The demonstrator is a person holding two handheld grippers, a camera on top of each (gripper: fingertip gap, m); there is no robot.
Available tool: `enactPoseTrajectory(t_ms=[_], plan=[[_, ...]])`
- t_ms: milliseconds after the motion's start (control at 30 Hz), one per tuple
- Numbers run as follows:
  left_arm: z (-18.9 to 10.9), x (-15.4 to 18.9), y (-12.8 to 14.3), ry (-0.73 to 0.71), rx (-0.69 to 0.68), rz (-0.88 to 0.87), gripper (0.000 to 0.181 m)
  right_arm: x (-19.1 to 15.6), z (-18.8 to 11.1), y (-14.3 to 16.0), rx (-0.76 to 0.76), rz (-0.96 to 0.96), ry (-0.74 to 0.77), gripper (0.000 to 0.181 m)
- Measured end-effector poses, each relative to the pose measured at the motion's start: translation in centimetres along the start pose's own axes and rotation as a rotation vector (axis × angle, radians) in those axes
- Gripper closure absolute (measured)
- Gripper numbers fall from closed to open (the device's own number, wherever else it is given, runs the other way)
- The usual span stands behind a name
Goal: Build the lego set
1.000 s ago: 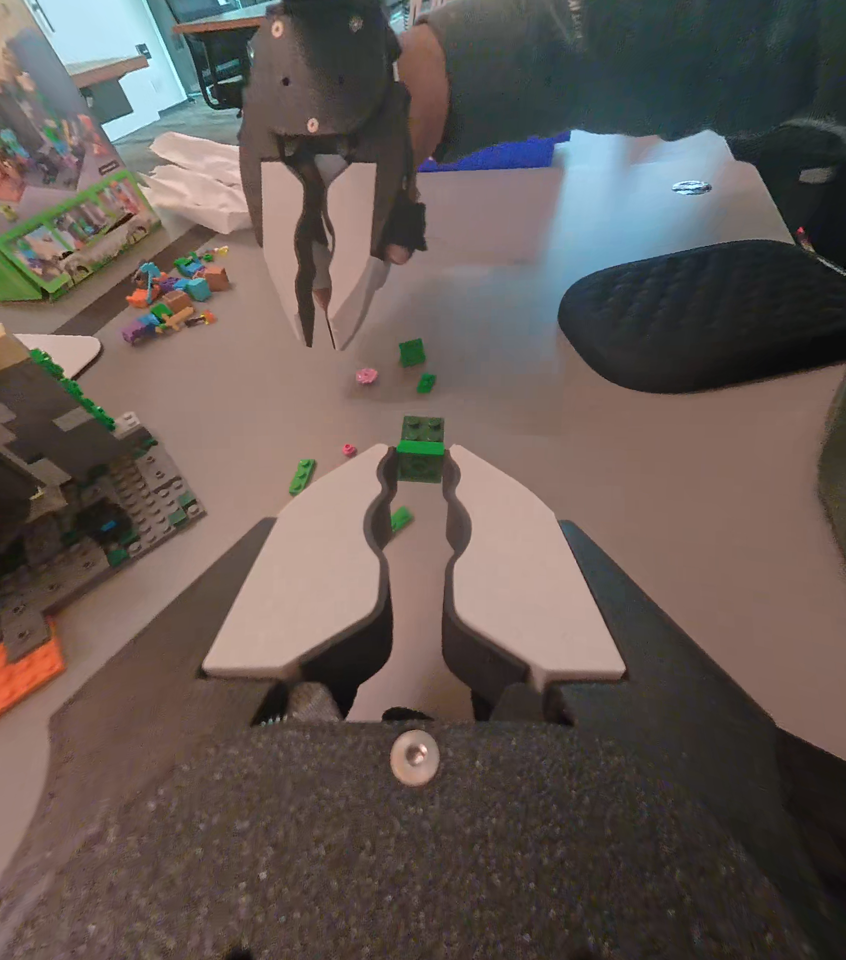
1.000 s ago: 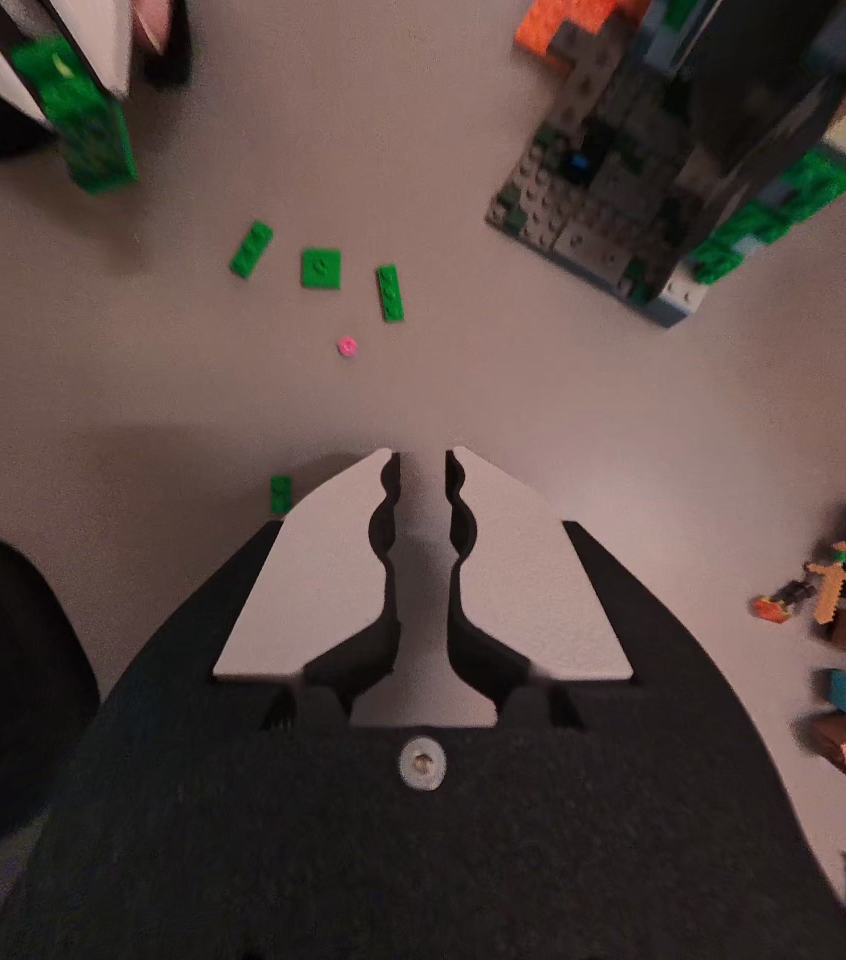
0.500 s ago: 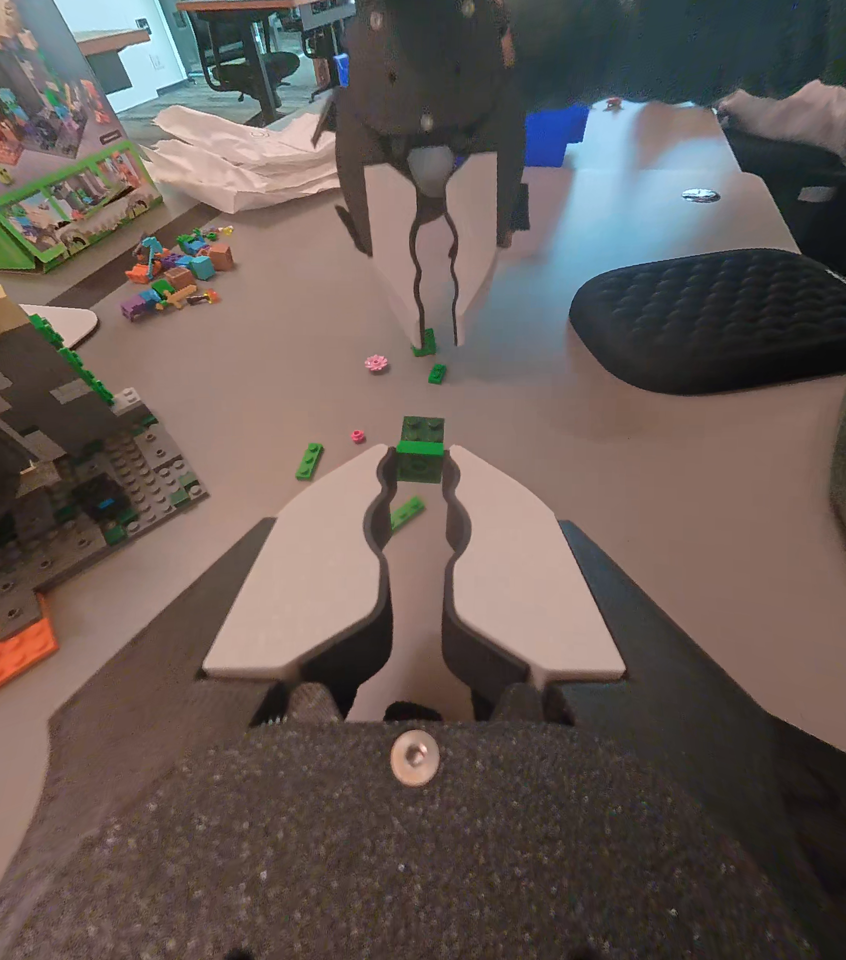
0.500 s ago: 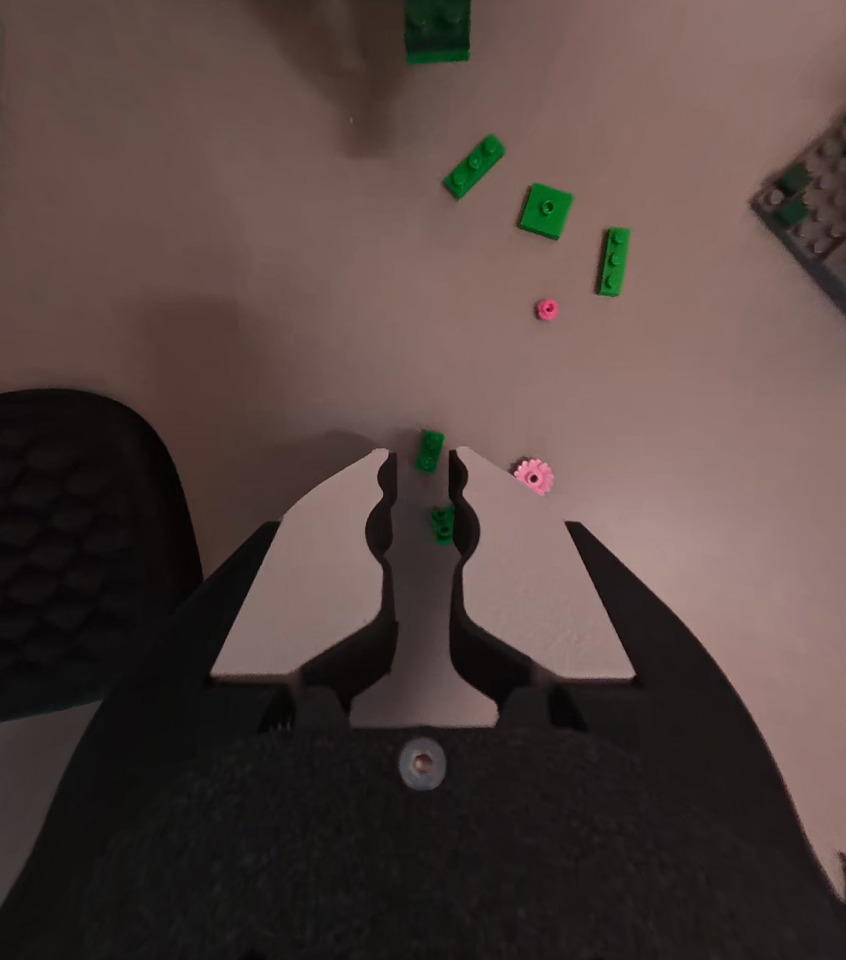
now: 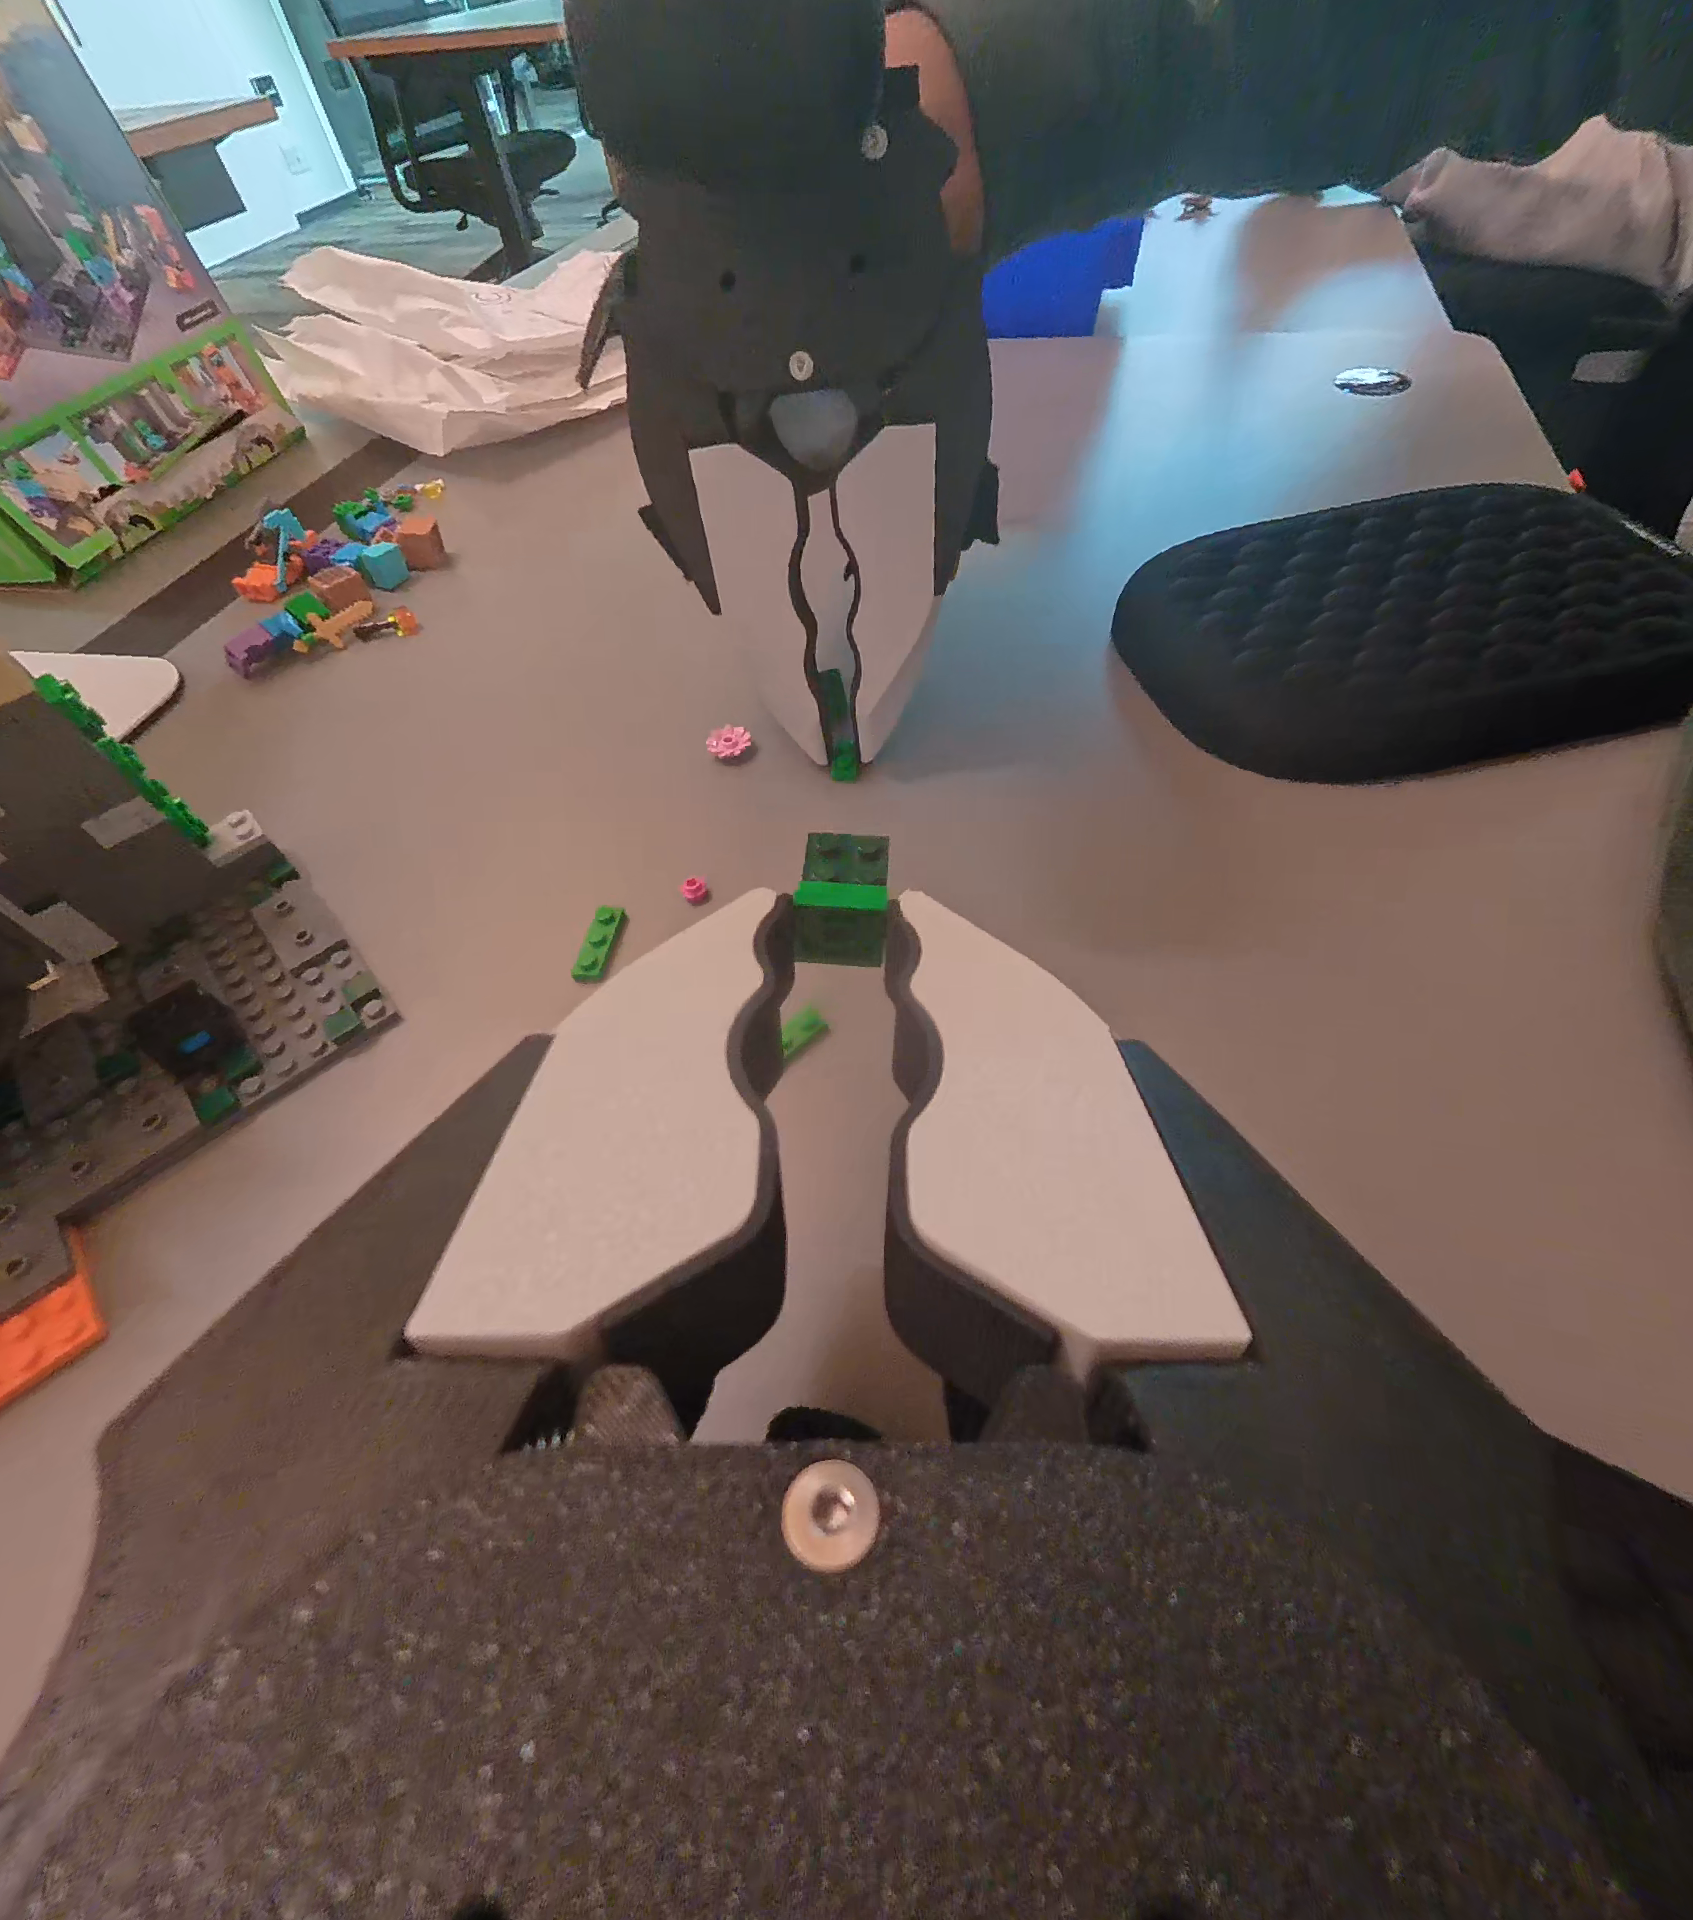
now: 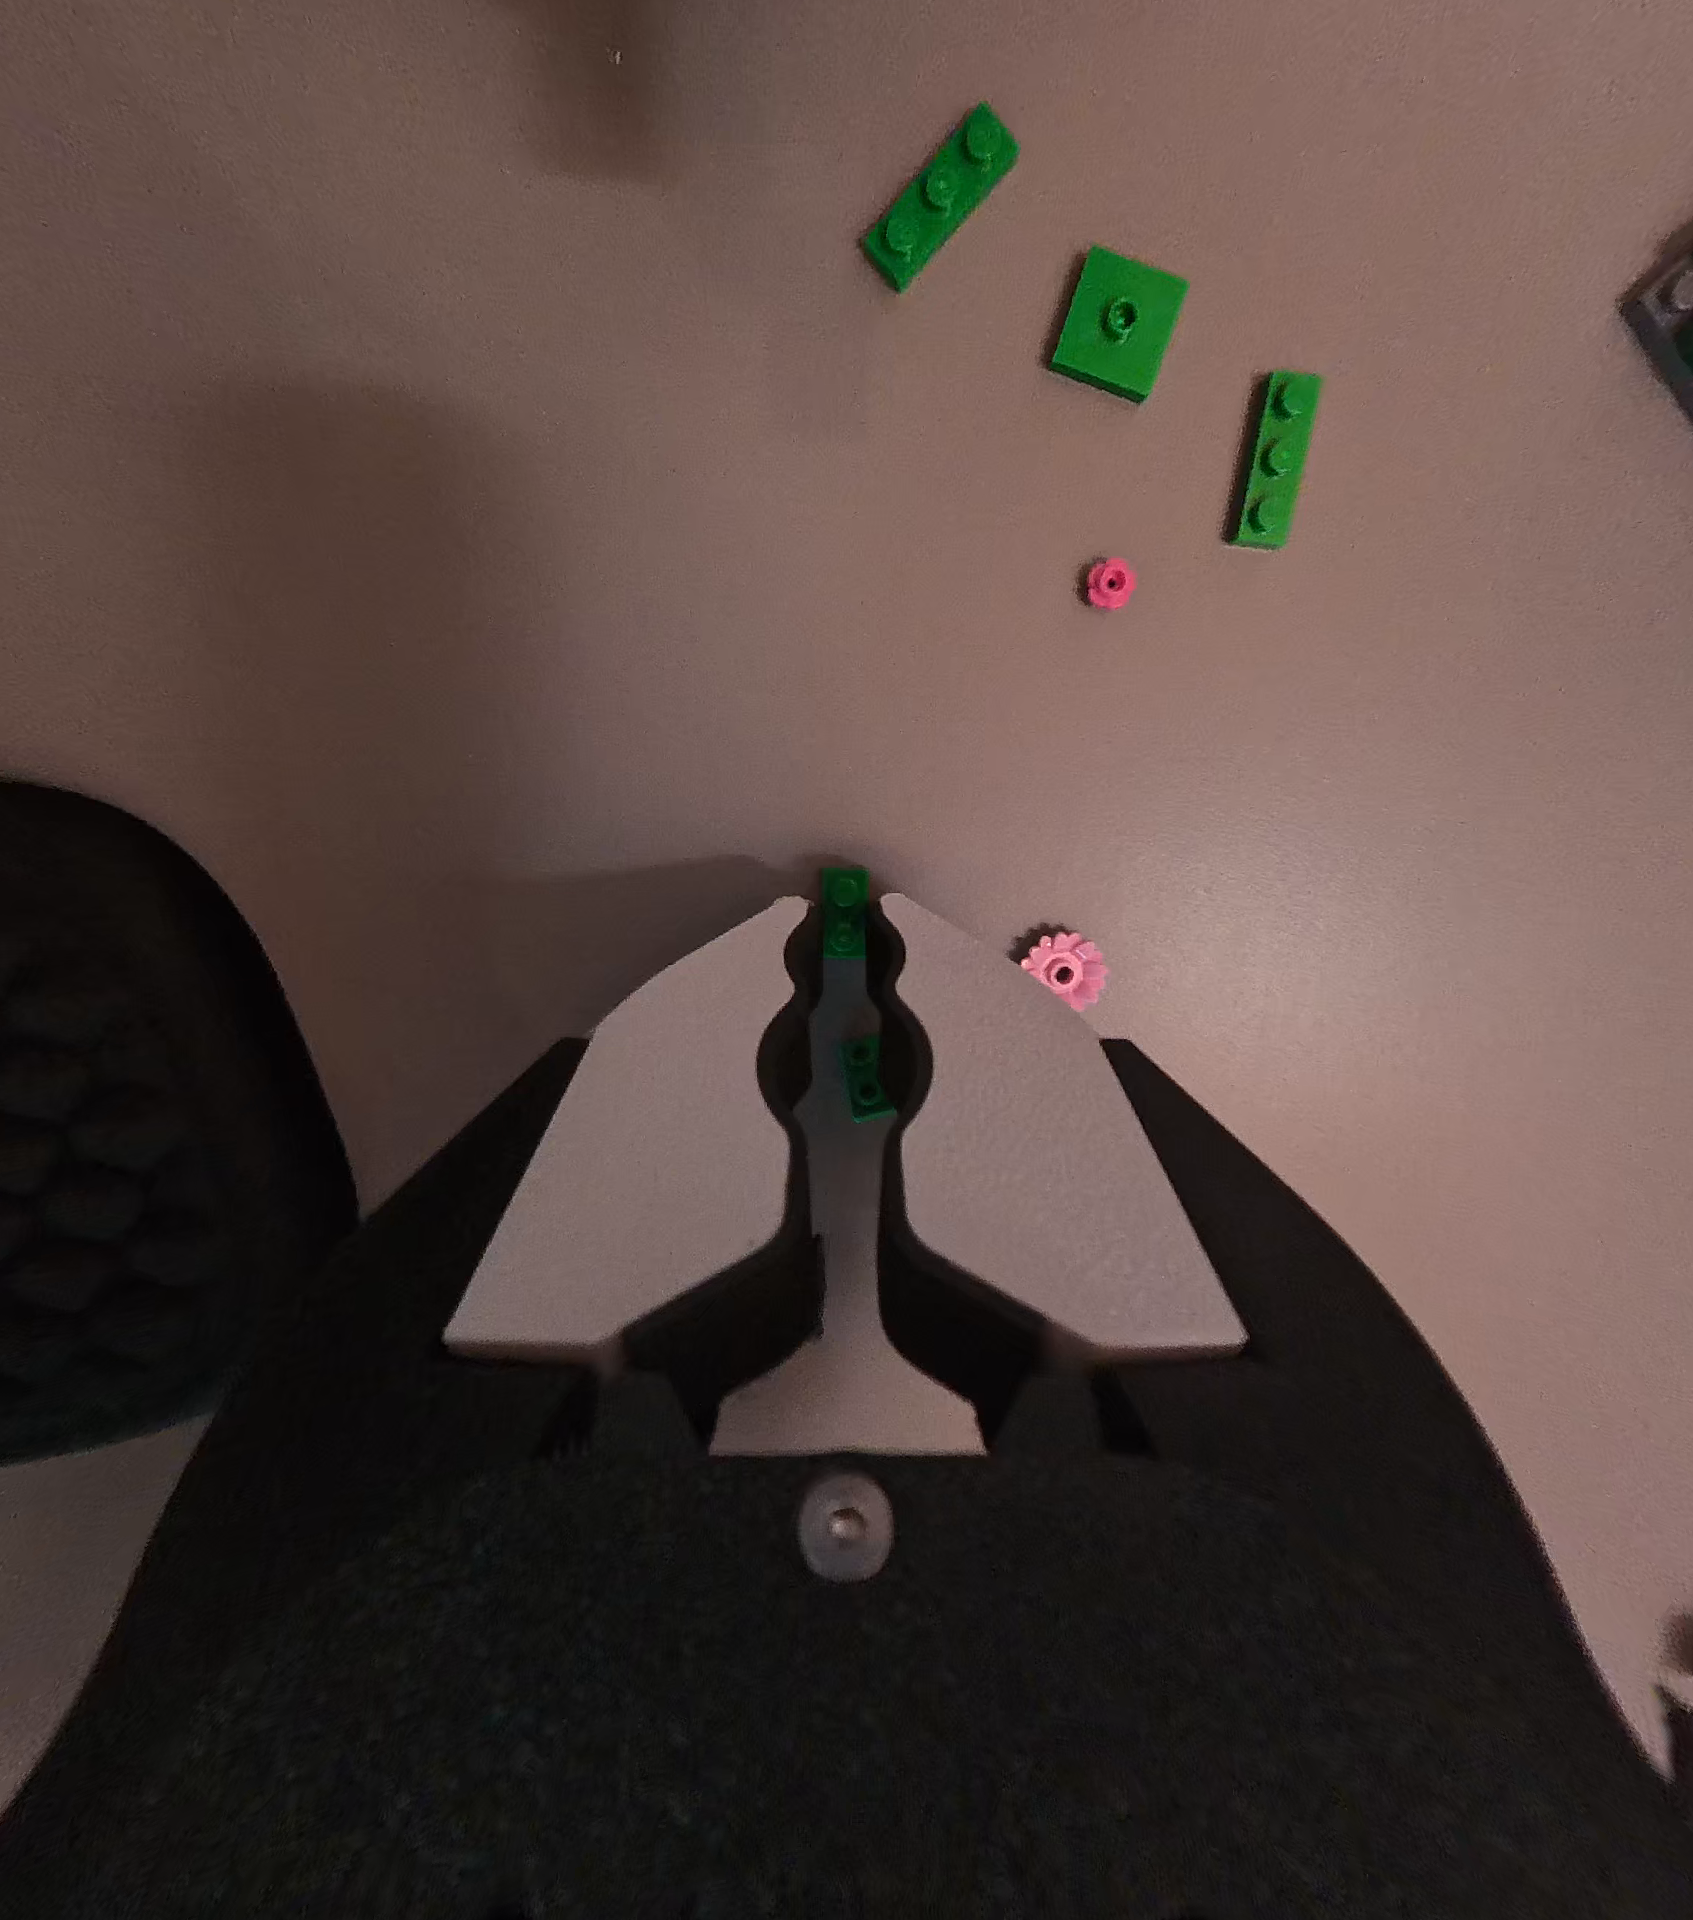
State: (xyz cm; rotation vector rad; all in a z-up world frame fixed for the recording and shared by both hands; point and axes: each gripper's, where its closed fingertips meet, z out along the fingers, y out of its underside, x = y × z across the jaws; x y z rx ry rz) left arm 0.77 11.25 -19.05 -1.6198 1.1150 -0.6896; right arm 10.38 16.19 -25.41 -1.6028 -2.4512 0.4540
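Note:
My left gripper (image 5: 840, 906) is shut on a small green brick stack (image 5: 842, 927), held above the grey table. My right gripper (image 6: 844, 900) points straight down at the table. Its tips are closed on a small green plate (image 6: 844, 916), which also shows in the left wrist view (image 5: 844, 764). A second small green plate (image 6: 865, 1081) lies on the table between the right fingers, farther in. A pink flower piece (image 6: 1062, 968) lies just right of the right tips. The part-built grey, green and orange model (image 5: 42, 935) stands at the left.
Two green 1x3 plates (image 6: 941, 195) (image 6: 1276, 459), a green square plate (image 6: 1119, 322) and a pink stud (image 6: 1110, 582) lie beyond. A black pad (image 5: 1424, 623) is at the right. Loose coloured pieces (image 5: 333, 582), the set's box (image 5: 42, 312) and white paper bags (image 5: 447, 343) sit at the back left. Across from one pair of fingers to the other is roughly 12 cm. It is some 6 cm from my right tips to the pink stud (image 6: 1110, 582). It is also in sight in the left wrist view (image 5: 694, 885).
My right gripper has come down to the table over the two small green plates, and its jaws have narrowed onto one. My left gripper has stayed put with its green stack.

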Motion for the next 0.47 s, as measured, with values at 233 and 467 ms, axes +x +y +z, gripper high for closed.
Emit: enactPoseTrajectory(t_ms=[233, 467], plan=[[0.0, 0.6, -0.3, 0.019, 0.014, 0.022, 0.165, -0.4, -0.3, -0.4, 0.019, -0.025, 0.049, 0.174], [-0.2, 1.5, -1.4, 0.081, 0.066, 0.012, 0.165, -1.5, -4.8, -5.6, 0.201, -0.215, 0.113, 0.174]])
